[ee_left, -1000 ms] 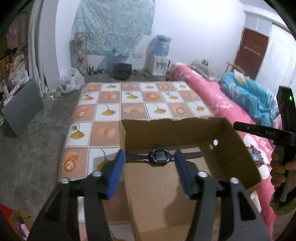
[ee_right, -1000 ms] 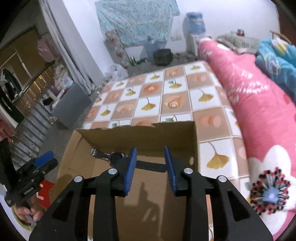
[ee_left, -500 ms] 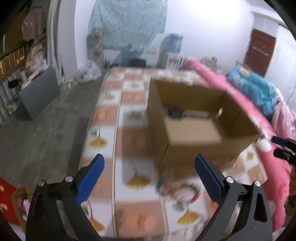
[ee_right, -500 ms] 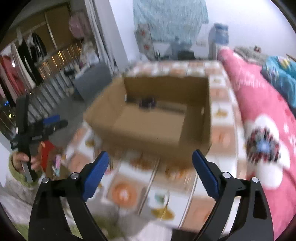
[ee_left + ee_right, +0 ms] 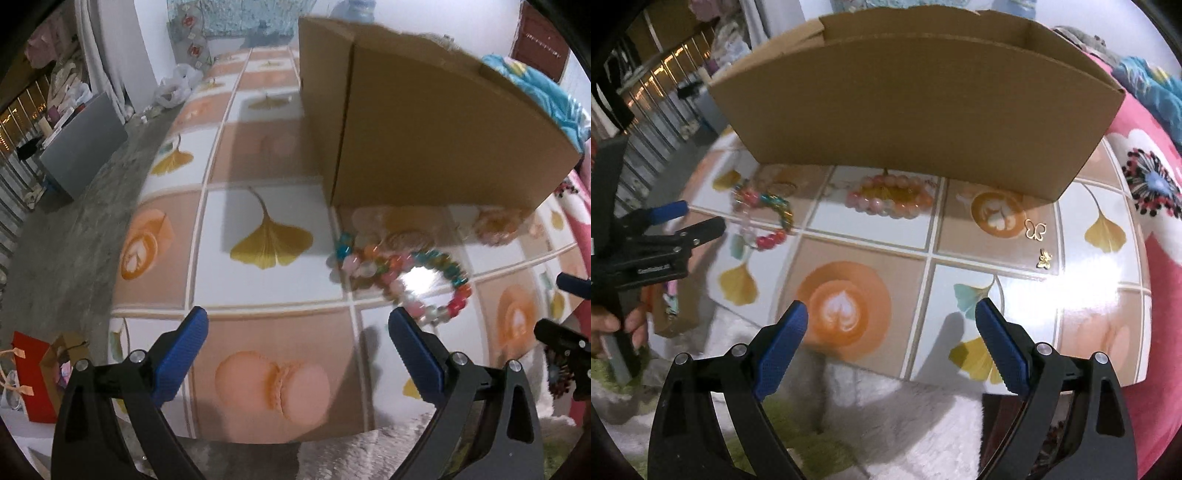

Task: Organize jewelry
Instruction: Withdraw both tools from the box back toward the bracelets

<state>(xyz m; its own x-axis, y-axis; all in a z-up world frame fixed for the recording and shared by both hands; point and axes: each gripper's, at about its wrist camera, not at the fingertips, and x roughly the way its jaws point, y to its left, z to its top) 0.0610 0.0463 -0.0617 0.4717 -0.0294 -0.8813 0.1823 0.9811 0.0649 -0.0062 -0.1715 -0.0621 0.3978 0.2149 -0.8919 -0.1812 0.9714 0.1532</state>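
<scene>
Both grippers spread wide, nothing between the blue pads: left gripper (image 5: 297,325) and right gripper (image 5: 891,317) hover over the near edge of the tiled table (image 5: 871,254). Cardboard box (image 5: 916,96) stands on the table at 12 o'clock; multicolour bead bracelet (image 5: 410,277) lies on the tiles at 1 o'clock from the left gripper. Pink bead bracelet (image 5: 890,197) sits just in front of the box wall at 12 o'clock from the right gripper, two small gold butterfly charms (image 5: 1035,229) at 2 o'clock.

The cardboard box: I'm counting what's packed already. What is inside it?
Neither view shows it. The cardboard box shows only its outer wall and a strip of inner far wall; its floor is hidden. Outside lie a multicoloured bead bracelet and a pink bead bracelet.
</scene>
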